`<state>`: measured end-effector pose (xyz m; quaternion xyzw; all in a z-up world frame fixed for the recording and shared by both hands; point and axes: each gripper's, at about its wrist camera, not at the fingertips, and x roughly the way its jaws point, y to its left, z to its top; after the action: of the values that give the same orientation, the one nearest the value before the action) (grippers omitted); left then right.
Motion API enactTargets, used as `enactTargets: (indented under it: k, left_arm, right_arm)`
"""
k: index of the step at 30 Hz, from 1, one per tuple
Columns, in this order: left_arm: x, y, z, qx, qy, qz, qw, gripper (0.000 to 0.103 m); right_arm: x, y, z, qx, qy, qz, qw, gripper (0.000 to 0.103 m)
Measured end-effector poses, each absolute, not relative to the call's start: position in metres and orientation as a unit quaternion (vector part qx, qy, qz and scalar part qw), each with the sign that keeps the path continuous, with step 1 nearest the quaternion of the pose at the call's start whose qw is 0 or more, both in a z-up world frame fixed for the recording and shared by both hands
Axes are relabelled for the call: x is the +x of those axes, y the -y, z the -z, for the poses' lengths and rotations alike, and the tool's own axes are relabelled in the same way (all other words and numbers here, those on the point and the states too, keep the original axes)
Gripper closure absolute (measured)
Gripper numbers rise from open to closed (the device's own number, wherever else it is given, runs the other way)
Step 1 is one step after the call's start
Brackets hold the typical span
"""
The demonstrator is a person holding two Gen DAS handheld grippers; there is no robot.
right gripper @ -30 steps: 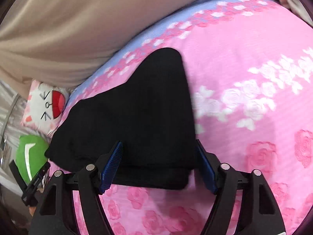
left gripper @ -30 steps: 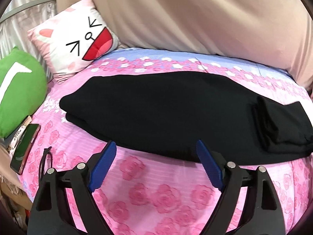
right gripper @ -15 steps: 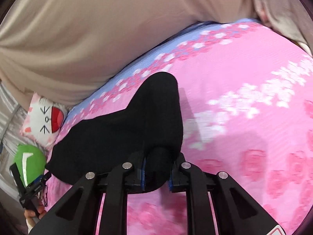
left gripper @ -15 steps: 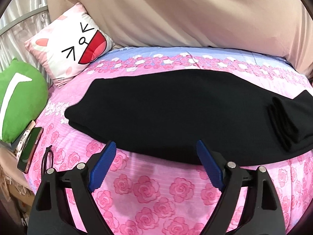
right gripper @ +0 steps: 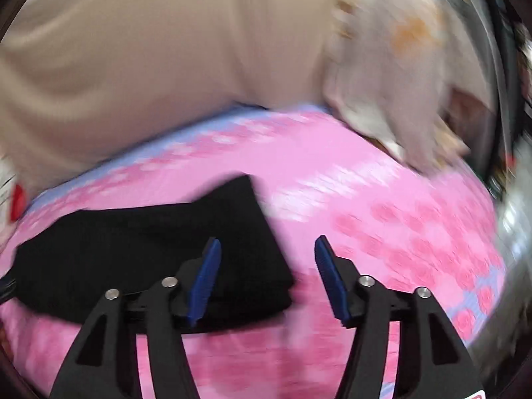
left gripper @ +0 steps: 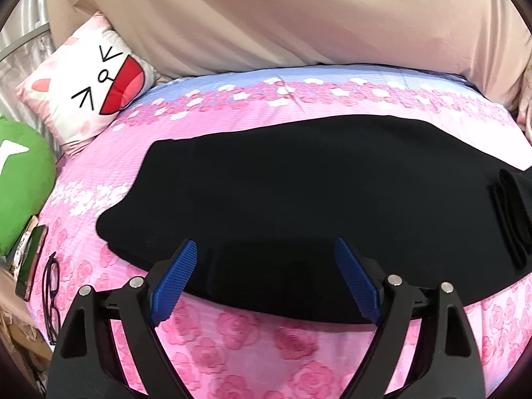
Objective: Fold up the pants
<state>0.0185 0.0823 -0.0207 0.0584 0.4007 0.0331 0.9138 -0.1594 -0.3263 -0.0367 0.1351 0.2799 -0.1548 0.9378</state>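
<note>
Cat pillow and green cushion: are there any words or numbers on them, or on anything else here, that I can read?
None can be read.
Cat pillow: only a drawn face, no letters.
Green cushion: a white mark, not a word.
Phone: nothing can be read on it.
Right wrist view, bottom right corner: a red-edged label, cut off.

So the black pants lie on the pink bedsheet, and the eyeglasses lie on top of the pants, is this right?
Not quite. The black pants do lie on the pink bedsheet, but the eyeglasses lie on the sheet itself, near its left edge beside a phone, apart from the pants. The left wrist view shows this.
</note>
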Motion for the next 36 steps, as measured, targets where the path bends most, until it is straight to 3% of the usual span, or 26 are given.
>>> enactTargets:
  k: [4,8,9,11,12,22,26,29,33,36]
  left_arm:
    - [0.016,-0.075,0.022,0.057,-0.400,-0.027,0.914,0.017]
    - [0.013,-0.077,0.021,0.049,-0.404,-0.020,0.913,0.014]
    - [0.012,-0.078,0.021,0.051,-0.404,-0.018,0.913,0.014]
    - [0.012,-0.082,0.021,0.050,-0.403,-0.019,0.914,0.014]
    - [0.012,-0.085,0.021,0.046,-0.404,-0.017,0.914,0.014]
    - [0.014,-0.121,0.016,0.011,-0.394,-0.033,0.918,0.014]
    - [0.013,-0.144,0.015,-0.015,-0.394,-0.039,0.918,0.014]
    - [0.010,-0.179,0.013,-0.076,-0.395,-0.041,0.914,0.011]
    - [0.020,-0.238,0.024,-0.213,-0.405,-0.044,0.888,0.011]
    - [0.036,-0.254,0.038,-0.261,-0.412,-0.047,0.872,0.011]
  right_arm:
    - [-0.110,0.234,0.046,0.076,-0.351,0.004,0.933,0.037]
    - [-0.080,0.177,0.070,0.006,-0.380,-0.017,0.925,0.040]
    - [-0.073,0.175,0.076,0.005,-0.387,-0.018,0.922,0.056]
    - [-0.066,0.180,0.086,0.011,-0.396,-0.006,0.918,0.072]
    - [-0.067,0.187,0.086,0.030,-0.391,-0.015,0.920,0.091]
    - [-0.044,0.147,0.017,0.091,-0.326,-0.089,0.937,0.091]
    - [-0.001,0.108,0.077,0.060,-0.414,-0.110,0.901,0.082]
    - [-0.020,0.108,0.065,0.067,-0.378,-0.108,0.917,0.064]
    - [-0.049,0.123,0.040,0.065,-0.350,-0.090,0.930,0.062]
    - [-0.059,0.139,0.039,0.069,-0.354,-0.069,0.930,0.054]
